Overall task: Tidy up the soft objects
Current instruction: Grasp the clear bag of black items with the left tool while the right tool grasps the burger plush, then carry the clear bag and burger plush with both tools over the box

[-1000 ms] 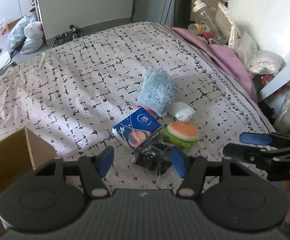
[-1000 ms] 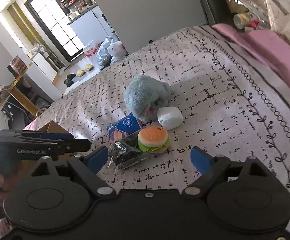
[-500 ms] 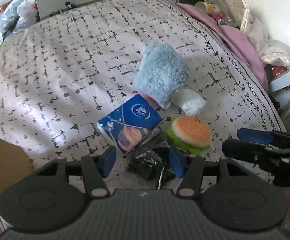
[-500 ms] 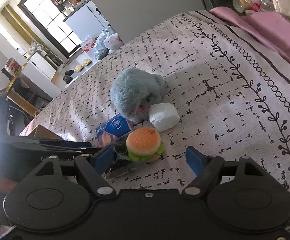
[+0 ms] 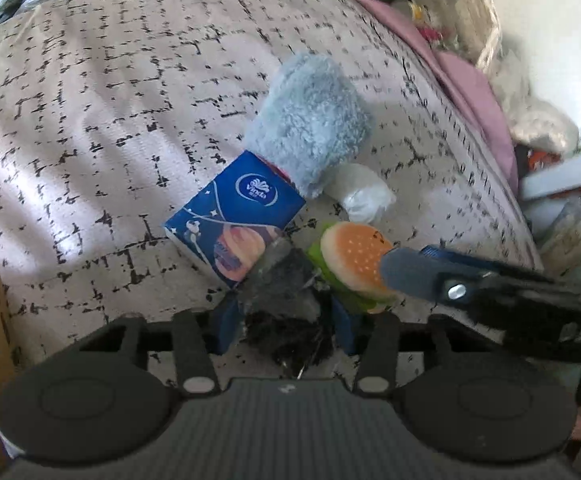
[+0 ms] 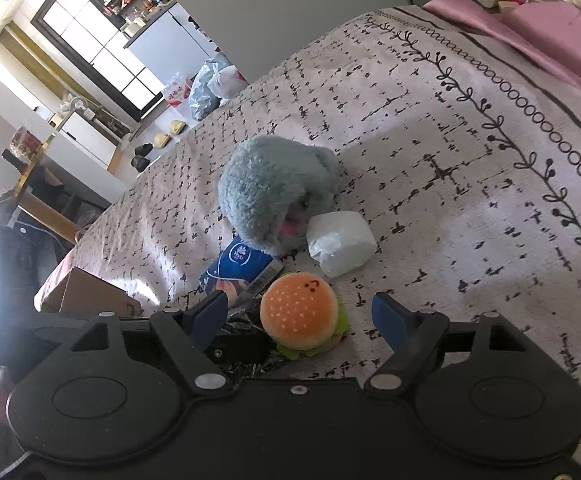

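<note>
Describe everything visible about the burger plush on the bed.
The burger plush is a small soft toy: an orange bun top with pale seed dots and a tiny dark stitched mark, over a green lettuce frill. It lies tilted on the patterned bedspread, beside a dark crinkly bag and near a blue tissue pack. It sits between the open fingers of the right gripper; the pads are not pressing it.

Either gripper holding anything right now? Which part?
Left gripper has just been closing on the black crinkly bag, pads against its two sides near the lower end. Right gripper is open around the burger plush, gripping nothing.
</note>
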`<state>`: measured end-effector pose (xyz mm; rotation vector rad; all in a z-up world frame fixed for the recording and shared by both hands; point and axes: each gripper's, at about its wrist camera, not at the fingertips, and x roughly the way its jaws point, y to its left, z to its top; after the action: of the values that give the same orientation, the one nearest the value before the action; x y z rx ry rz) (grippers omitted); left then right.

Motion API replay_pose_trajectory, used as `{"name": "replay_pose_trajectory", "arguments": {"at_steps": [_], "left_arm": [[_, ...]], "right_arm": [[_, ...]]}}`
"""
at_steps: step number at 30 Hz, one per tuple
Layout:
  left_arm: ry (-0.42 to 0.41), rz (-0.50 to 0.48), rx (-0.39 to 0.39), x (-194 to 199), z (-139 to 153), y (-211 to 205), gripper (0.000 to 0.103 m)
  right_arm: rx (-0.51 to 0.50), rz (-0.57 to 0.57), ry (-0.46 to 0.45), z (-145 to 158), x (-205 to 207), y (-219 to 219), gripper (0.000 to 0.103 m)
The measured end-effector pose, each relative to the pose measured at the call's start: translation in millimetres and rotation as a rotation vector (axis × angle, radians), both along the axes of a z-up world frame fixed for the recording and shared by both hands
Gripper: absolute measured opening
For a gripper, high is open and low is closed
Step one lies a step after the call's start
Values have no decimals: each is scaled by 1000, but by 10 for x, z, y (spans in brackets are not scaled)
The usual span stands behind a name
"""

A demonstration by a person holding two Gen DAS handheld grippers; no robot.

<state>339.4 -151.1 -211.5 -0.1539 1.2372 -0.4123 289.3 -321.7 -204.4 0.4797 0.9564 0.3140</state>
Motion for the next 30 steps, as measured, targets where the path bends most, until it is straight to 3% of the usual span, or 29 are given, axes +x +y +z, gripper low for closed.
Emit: {"name": "replay_pose_trajectory", "arguments": {"at_steps": [10,13,15,23,30], "left_arm": [[-26,30,72,-71,208,172,40],[-37,19,82,-56,279,198,40],[-55,7,96,-56,328,204,40],[-98,-27,116,-239,517,283,41],[-160,7,107,-467,812,500,41]], "right_arm": [[-28,-1,18,-94,12,148,72],[-67,5,17,-108,20,195,58],[-82,-2,28,-131,16,183,38],[-124,-17,-5,-13,-159,158,27],[-123,-66,-34,195,-355,144,26]]}}
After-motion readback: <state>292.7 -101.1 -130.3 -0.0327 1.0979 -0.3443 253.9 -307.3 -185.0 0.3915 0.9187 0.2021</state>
